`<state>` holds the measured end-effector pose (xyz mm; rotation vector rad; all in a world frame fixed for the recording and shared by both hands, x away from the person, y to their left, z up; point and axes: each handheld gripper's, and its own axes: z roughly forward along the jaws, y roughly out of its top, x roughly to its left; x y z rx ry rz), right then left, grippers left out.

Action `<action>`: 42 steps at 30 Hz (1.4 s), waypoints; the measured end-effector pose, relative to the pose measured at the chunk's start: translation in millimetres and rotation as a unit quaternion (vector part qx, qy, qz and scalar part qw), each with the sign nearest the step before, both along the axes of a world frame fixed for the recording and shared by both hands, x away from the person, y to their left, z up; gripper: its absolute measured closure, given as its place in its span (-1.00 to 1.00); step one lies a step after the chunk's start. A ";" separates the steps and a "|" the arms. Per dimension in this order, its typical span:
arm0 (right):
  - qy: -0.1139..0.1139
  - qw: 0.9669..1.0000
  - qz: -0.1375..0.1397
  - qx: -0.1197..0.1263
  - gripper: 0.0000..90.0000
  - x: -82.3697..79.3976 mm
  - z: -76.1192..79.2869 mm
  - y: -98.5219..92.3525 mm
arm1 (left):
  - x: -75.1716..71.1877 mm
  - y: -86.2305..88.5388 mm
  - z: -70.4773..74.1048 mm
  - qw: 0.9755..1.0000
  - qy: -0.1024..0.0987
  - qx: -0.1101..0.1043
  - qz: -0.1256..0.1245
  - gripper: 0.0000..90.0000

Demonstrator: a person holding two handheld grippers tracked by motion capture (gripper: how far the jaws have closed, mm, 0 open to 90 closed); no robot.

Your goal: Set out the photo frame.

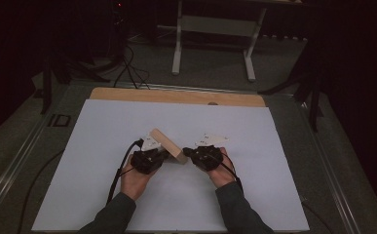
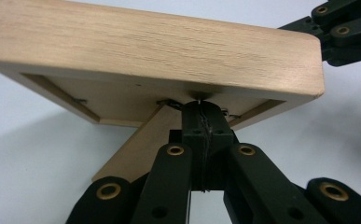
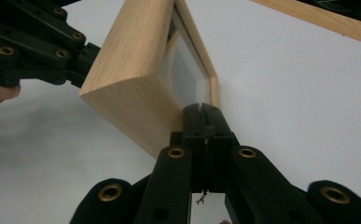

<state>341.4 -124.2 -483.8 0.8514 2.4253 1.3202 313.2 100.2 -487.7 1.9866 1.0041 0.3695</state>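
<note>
Standing tilted near the middle of the high view, the frame (image 1: 169, 144) is a light wooden picture frame with thick rounded sides and visible grain. The left gripper view looks at its back (image 2: 136, 100): a recessed panel, small metal clips along the inner edge and a wooden strut slanting down to the lower left. The right gripper view shows its front, a pane (image 3: 187, 77) set inside the wood.

The left gripper (image 1: 149, 158) sits just left of the frame, its jaws closed together with nothing between them, tips touching the back edge. The right gripper (image 1: 203, 155) sits just right of it, jaws likewise closed on nothing, tips at the frame's lower front corner. A hand (image 1: 136, 180) in a dark sleeve holds each gripper from the bottom of the view.

Under the frame lies a white sheet (image 1: 103, 146) covering most of the table, with a wooden strip (image 1: 176, 96) bare along its far edge. Beyond, at the top of the view, the room is dark, with a grey floor, a white stand (image 1: 215, 34) and black cables (image 1: 127, 68) at upper left.
</note>
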 end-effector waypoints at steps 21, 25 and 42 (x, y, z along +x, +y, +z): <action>-0.005 1.000 0.015 -0.008 0.99 -7.5 0.6 9.1 | 1.5 4.9 -2.2 1.000 0.010 0.003 0.003 0.99; -0.006 1.000 0.020 -0.009 0.99 -8.9 0.8 11.4 | 2.0 6.5 -2.7 1.000 0.012 0.004 0.004 0.99; -0.001 0.999 0.036 -0.005 0.99 -14.4 0.5 20.6 | 4.8 12.4 -5.2 1.000 0.018 0.003 0.016 0.99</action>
